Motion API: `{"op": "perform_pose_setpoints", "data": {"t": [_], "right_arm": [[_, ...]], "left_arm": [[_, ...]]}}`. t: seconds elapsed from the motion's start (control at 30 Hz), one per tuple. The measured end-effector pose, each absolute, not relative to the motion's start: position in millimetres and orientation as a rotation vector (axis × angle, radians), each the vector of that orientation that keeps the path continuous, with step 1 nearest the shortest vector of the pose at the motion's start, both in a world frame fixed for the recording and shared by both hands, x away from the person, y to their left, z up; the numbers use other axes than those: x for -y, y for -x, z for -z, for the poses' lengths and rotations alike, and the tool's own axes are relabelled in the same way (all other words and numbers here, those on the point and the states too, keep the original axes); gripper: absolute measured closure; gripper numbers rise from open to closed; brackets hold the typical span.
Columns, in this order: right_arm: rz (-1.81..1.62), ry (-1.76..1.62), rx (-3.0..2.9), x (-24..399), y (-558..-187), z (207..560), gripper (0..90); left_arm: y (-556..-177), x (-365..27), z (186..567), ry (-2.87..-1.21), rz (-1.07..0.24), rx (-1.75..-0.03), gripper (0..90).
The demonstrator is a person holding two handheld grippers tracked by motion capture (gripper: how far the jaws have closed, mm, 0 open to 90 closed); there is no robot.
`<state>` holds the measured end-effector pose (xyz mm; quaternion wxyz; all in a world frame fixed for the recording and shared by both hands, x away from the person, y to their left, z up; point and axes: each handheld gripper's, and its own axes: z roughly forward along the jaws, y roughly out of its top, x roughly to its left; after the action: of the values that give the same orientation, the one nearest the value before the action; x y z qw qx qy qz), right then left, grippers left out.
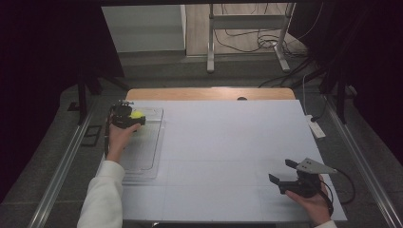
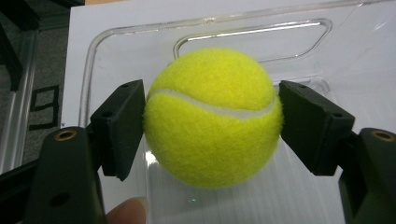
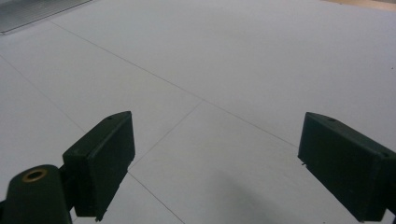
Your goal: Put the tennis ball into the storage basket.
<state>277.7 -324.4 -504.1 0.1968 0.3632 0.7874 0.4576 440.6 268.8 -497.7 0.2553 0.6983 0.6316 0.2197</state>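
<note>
While the right gripper (image 1: 282, 176) sits near the table's (image 1: 228, 142) front right corner with its jaws spread apart over bare white surface, nothing lies between them. Farther off, at the left edge, the left gripper (image 2: 210, 126) is clamped on a yellow tennis ball (image 2: 212, 116), held between both jaws above a clear plastic tray (image 2: 252, 32).

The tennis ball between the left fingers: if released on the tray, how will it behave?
The tennis ball is round, so it would probably roll. Its fuzzy felt likely grips the fingers well. The clear tray has a raised rim that may stop it.
</note>
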Motion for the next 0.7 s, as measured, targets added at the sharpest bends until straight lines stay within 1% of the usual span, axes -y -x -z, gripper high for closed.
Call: {"op": "perform_pose_setpoints", "data": {"t": [0.43,0.7], "right_arm": [[-1.283,-1.019,-2.205,324.7,-278.1,504.6,11.5],[-1.283,-1.019,-2.205,324.9,-278.0,504.6,11.4]], "left_arm": [[-445.5,-262.4,503.8,-1.973,-0.630,-1.738,27.1],[-445.8,-261.6,503.8,-1.978,-0.632,-1.738,26.2]]}}
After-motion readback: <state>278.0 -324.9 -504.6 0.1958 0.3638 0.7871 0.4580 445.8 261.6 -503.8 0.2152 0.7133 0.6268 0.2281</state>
